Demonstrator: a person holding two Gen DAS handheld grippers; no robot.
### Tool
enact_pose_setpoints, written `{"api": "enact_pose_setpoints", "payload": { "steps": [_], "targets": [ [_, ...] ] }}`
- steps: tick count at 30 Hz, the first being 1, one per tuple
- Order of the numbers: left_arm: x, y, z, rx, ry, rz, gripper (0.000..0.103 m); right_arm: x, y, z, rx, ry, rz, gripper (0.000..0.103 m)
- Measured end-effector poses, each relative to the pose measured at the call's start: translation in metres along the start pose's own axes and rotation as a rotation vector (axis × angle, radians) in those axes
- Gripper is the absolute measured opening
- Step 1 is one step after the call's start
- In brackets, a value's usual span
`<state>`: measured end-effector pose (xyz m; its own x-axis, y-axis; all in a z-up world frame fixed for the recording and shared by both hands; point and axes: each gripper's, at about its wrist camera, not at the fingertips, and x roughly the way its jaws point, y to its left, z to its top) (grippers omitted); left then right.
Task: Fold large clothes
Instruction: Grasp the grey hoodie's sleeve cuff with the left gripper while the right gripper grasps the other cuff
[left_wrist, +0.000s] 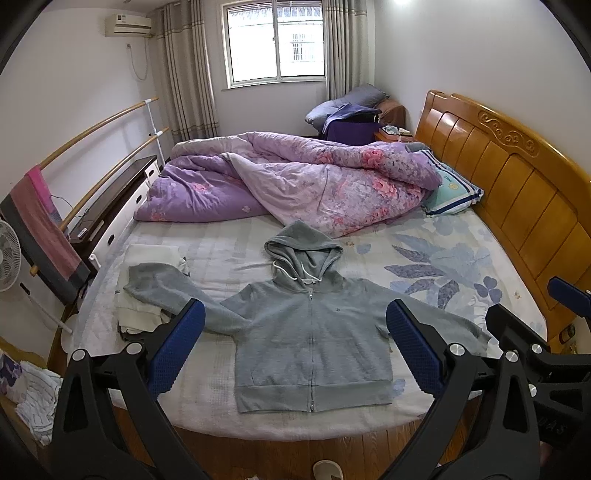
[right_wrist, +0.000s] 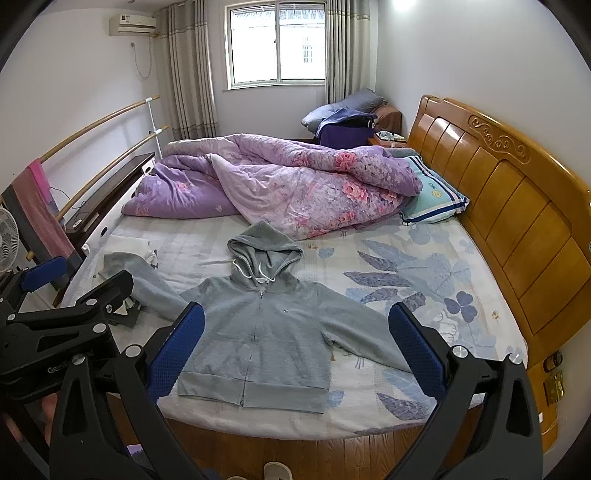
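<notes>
Beyond both spread tongs (left_wrist: 295, 343), apparently untouched, flat grey hoodie (left_wrist: 310, 332).

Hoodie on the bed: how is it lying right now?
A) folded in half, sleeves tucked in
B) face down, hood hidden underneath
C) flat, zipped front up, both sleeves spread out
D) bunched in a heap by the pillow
C: the hoodie lies flat on the bed with its zipper up, hood above the collar, and a sleeve stretched out to each side.

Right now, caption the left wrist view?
Open left gripper hovers over a gray hoodie spread flat on the bed.
</notes>
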<state>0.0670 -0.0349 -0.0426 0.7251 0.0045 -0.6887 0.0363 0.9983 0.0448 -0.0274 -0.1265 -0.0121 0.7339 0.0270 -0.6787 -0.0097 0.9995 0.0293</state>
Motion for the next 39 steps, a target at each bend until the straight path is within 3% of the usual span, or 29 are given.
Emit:
{"api": "enact_pose_setpoints", "payload": {
  "steps": [7, 16, 26, 31, 35, 39],
  "targets": [
    [0.025, 0.019, 0.005, -0.024, 0.05, 0.029, 0.098, 0.032, 0.018, 0.01, -0.025, 0.056, 0.053, 0.096],
    [0.092, 0.099, 0.004, -0.115, 0.196, 0.018, 0.098, 0.108, 0.084, 0.027, -0.038, 0.193, 0.122, 0.096],
    [0.212, 0.276, 0.023, -0.249, 0.323, -0.003, 0.098, 0.228, 0.194, 0.061, 0.01, 0.345, 0.153, 0.095],
    [0.281, 0.382, 0.014, -0.307, 0.351, 0.059, 0.098, 0.307, 0.233, 0.067, 0.147, 0.489, 0.212, 0.095],
    [0.336, 0.458, -0.006, -0.365, 0.38, 0.097, 0.098, 0.361, 0.24, 0.057, 0.413, 0.609, 0.345, 0.095],
    [0.389, 0.53, -0.037, -0.481, 0.466, 0.128, 0.097, 0.387, 0.256, 0.055, 0.424, 0.646, 0.32, 0.095]
  ]
}}
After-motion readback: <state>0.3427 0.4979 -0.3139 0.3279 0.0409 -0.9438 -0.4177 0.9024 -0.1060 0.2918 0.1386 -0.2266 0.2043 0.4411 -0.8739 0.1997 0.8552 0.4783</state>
